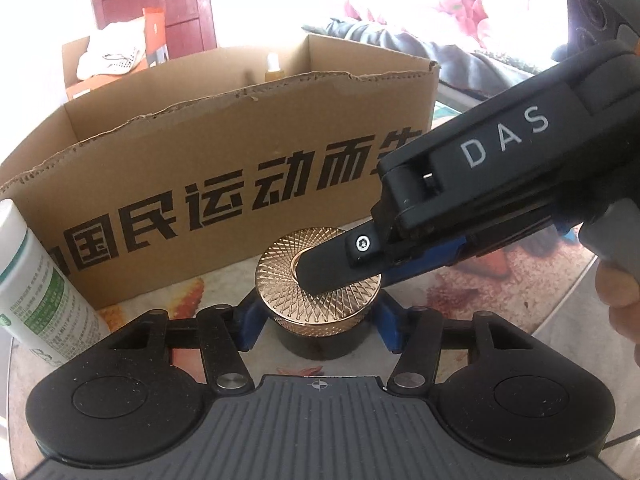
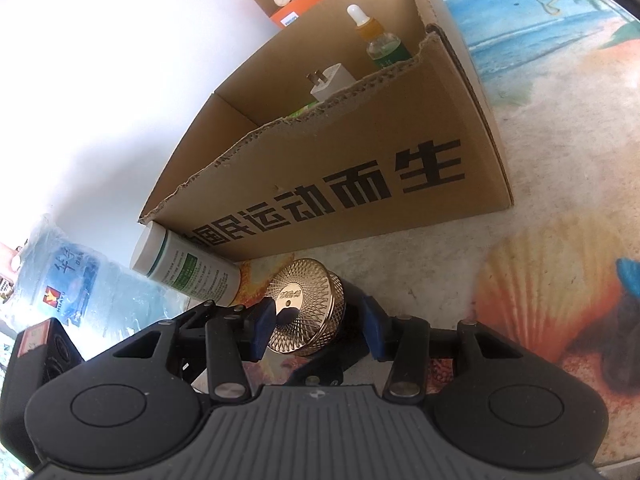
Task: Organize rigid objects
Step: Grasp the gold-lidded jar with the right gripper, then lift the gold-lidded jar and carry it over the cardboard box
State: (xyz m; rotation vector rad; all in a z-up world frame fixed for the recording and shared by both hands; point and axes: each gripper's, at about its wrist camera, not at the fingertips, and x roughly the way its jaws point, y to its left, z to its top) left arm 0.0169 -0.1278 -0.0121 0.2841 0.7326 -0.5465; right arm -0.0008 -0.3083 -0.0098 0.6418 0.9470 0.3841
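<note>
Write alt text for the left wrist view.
The left tool has its blue pads on either side of a dark jar with a gold patterned lid, standing on the table. The right tool reaches in from the right, one finger lying over the lid. Behind stands an open cardboard box; a white bottle is at left.

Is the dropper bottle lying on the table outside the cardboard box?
No. The dropper bottle stands upright inside the cardboard box.

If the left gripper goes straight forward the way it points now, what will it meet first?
Most likely the gold-lidded jar, already between the fingers of the left gripper. Behind it stands the cardboard box.
</note>
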